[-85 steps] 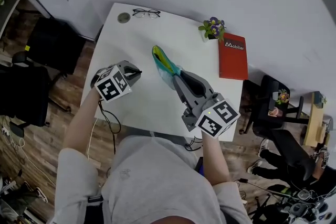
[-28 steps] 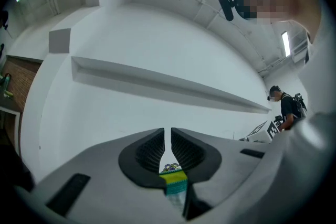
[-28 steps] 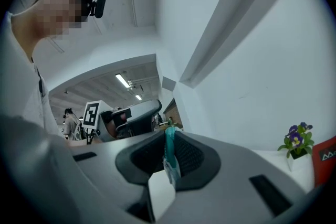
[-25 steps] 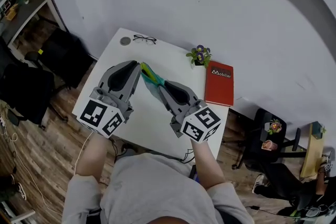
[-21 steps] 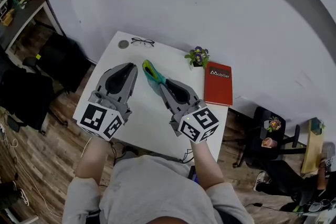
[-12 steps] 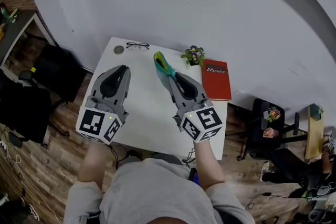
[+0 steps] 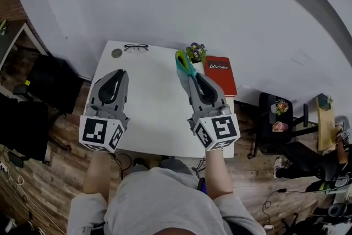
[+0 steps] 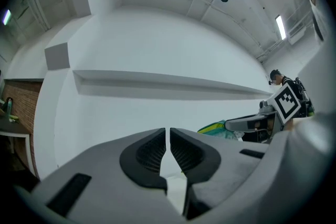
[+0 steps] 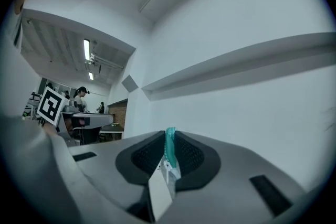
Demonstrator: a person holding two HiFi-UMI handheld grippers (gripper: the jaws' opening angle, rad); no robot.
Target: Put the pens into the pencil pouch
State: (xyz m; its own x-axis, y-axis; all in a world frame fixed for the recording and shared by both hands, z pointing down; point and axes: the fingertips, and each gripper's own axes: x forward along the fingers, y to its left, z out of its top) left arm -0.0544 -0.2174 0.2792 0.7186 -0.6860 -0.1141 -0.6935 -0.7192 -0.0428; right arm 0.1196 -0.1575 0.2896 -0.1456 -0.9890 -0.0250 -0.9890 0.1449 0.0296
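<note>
My right gripper (image 7: 191, 75) is shut on one end of the teal, green and yellow pencil pouch (image 7: 183, 62), which sticks out past its tips towards the plant. In the right gripper view the teal edge of the pouch (image 9: 169, 145) is pinched between the pads, and the gripper (image 9: 169, 136) points level at a white wall. My left gripper (image 7: 117, 71) hangs over the table's left part, well apart from the pouch. Its jaws (image 8: 168, 132) are shut with nothing between them. The left gripper view shows the pouch (image 8: 219, 128) off to the right. No pen shows in any view.
On the white table (image 7: 154, 113), a pair of glasses (image 7: 135, 47) and a small round object (image 7: 116, 53) lie at the far edge. A potted plant (image 7: 195, 52) and a red book (image 7: 220, 75) are at the far right. Office chairs stand on both sides.
The right gripper has carried the pouch up and to the right, towards the plant. The left gripper, which was at the pouch a second ago, now stands apart on the left.
</note>
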